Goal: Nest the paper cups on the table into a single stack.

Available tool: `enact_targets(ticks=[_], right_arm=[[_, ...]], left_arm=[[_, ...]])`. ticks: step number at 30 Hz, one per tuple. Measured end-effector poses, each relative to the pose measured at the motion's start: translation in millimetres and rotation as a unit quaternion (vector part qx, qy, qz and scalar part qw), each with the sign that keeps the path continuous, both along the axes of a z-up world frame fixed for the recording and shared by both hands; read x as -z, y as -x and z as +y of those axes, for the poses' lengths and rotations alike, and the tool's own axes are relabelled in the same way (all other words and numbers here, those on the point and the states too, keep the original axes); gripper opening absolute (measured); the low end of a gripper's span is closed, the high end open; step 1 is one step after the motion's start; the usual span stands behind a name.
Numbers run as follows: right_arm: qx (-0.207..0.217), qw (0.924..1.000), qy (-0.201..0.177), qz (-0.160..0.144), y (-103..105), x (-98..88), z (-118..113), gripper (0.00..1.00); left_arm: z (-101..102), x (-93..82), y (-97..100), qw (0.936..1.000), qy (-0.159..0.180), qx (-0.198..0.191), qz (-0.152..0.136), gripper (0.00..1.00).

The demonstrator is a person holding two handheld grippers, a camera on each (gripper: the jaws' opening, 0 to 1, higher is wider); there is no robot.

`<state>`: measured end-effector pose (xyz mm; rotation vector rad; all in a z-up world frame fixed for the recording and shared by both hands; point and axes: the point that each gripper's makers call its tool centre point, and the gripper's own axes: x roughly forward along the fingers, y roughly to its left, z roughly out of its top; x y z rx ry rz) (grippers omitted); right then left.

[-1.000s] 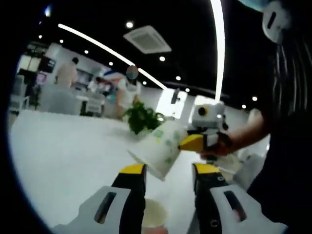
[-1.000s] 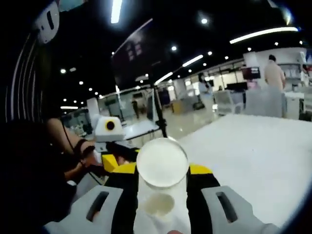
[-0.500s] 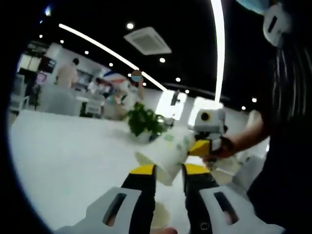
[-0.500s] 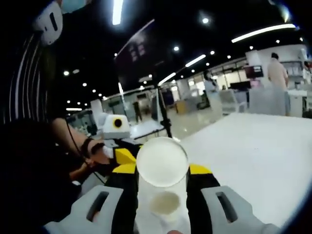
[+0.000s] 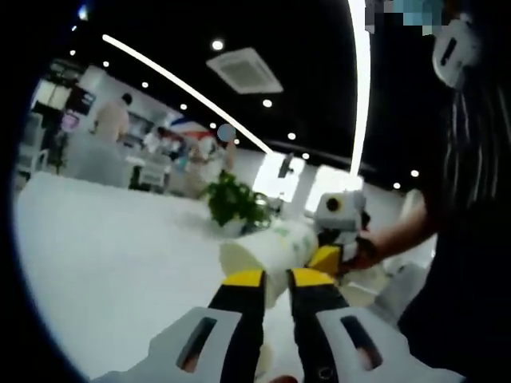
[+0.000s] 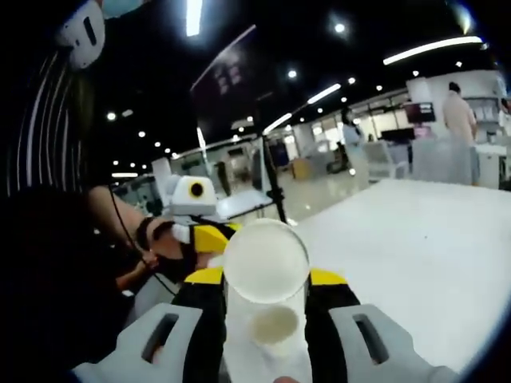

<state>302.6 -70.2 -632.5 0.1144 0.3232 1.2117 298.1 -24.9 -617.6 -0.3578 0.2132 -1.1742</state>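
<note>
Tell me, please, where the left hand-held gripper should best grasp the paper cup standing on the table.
Probably the side wall below the rim of the standing cup, approached level from the side: it stands upright, mouth open upward, and the right hand-held gripper holds a second cup above.

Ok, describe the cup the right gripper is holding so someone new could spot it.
Start at the white table. Above its near edge, the right gripper clamps a paper cup on its side. Unlike the cup upright on the table below, its round white bottom faces forward.
</note>
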Motion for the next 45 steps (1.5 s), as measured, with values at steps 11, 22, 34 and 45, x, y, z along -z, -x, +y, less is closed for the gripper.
enact_targets(ticks=[11, 22, 34, 45], right_arm=[[-0.006, 0.9999, 0.010, -0.004, 0.0, 9.1, -1.3, 0.33], [0.004, 0.9998, 0.016, -0.014, -11.1, 15.2, -5.3, 0.28], [-0.006, 0.9989, 0.038, -0.026, -4.3, 21.9, -3.7, 0.33], [-0.001, 0.9984, 0.046, -0.032, 1.7, 27.6, -13.8, 0.39]], left_arm=[[-2.2, -8.1, 1.6, 0.9997, -0.005, 0.018, -0.012, 0.05], [-9.4, -13.6, 11.5, 0.9978, -0.019, 0.060, -0.020, 0.00], [-1.3, -2.8, 18.2, 0.9921, -0.101, 0.054, -0.051, 0.00], [-1.9, -6.5, 23.8, 0.9785, -0.173, 0.070, -0.088, 0.00]])
